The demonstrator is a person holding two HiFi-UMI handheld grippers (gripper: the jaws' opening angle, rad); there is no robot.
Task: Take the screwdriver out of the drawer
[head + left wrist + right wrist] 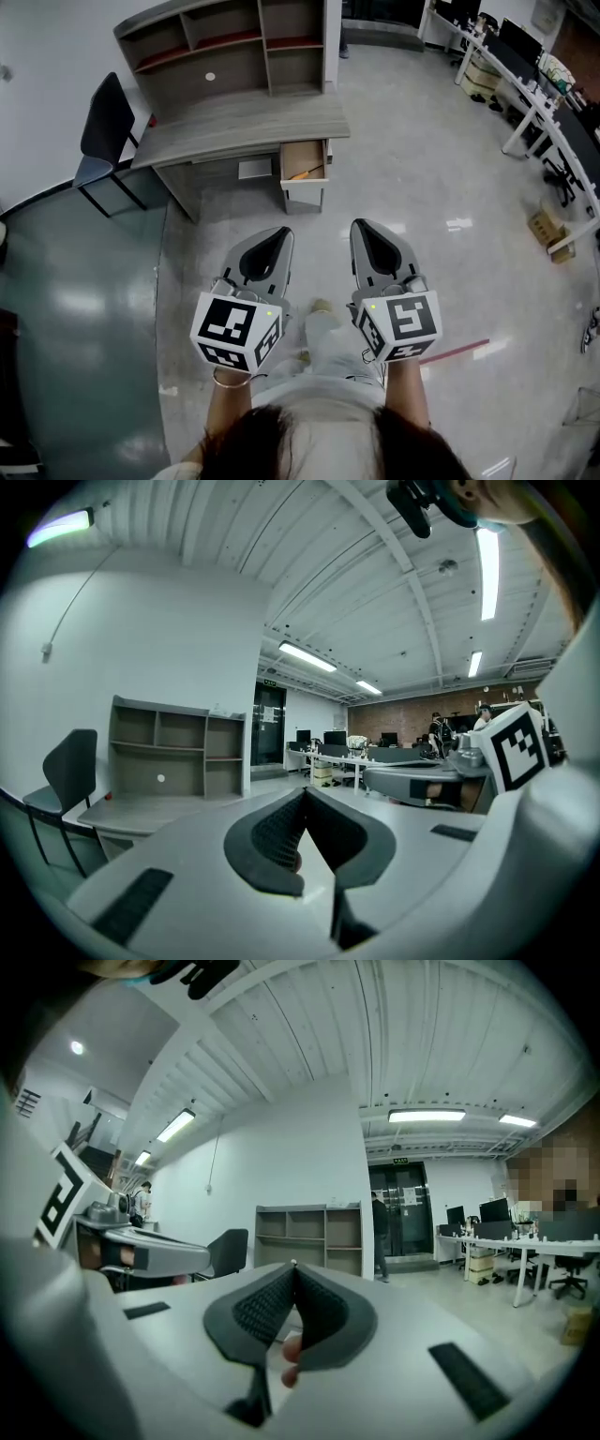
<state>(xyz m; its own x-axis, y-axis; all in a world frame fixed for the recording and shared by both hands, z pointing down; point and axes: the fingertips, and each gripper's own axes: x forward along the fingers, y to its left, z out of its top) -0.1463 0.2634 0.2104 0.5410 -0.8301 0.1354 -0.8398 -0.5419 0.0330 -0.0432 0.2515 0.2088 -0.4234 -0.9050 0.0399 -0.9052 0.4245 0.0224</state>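
Observation:
In the head view a grey desk [253, 117] stands ahead with its drawer [305, 195] pulled open. An orange-handled screwdriver [306, 172] lies inside the drawer. My left gripper [281, 232] and right gripper [359, 225] are held side by side well short of the desk, over the floor. Both are shut with nothing between their jaws. The left gripper view shows its jaws [305, 791] meeting at the tip, and the right gripper view shows the same [293, 1266]. The drawer is hidden in both gripper views.
A shelf unit [234, 42] sits on the desk, and a dark chair [105, 122] stands at its left. Office desks [534, 103] and a cardboard box [548, 230] line the right side. A person [377, 1232] stands near the far door.

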